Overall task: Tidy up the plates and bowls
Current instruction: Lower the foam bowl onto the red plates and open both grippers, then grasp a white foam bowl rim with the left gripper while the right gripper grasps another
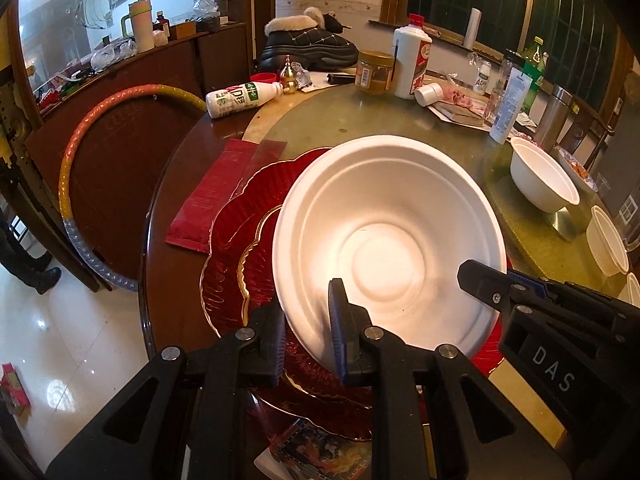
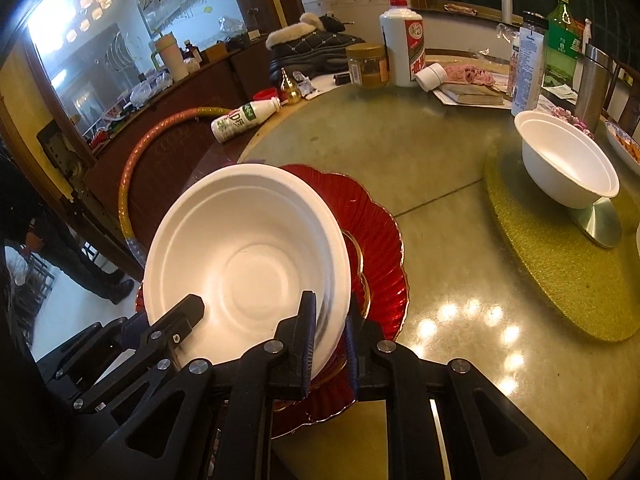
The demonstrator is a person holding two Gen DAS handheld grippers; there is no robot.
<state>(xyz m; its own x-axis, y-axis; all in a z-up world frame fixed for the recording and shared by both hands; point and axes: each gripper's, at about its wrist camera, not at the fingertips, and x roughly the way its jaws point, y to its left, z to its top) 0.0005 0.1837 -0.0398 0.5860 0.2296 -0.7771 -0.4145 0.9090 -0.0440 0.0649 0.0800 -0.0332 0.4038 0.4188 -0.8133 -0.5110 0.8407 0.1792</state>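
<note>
Item: one shallow white moulded-pulp disposable bowl [image 1: 390, 248], matte, round, with a broad flat rim, stepped concentric rings and a raised circular base disc at its centre. No long axis; it is circular. It is tilted, its open face turned up and toward my two cameras.

Location: directly over the stack of red fluted glass plates with gilt scalloped edges [image 1: 236, 240], which lies at the near edge of the round table [image 2: 440, 184]. I cannot tell whether the bowl touches the plates.

Hold: my left gripper [image 1: 308, 328] is clamped on the bowl's near-left rim, one finger inside, one outside. My right gripper [image 2: 330, 344] straddles the opposite rim; its pads sit tight against the wall.

Also present, relative to the red plates: a second, deeper white pulp bowl [image 2: 568, 168] well apart to the right, tilted on a metal disc [image 2: 596, 220]; a white drink bottle lying on its side [image 1: 244, 98] beyond them; a red packet [image 1: 216, 192] just beside them.
</note>
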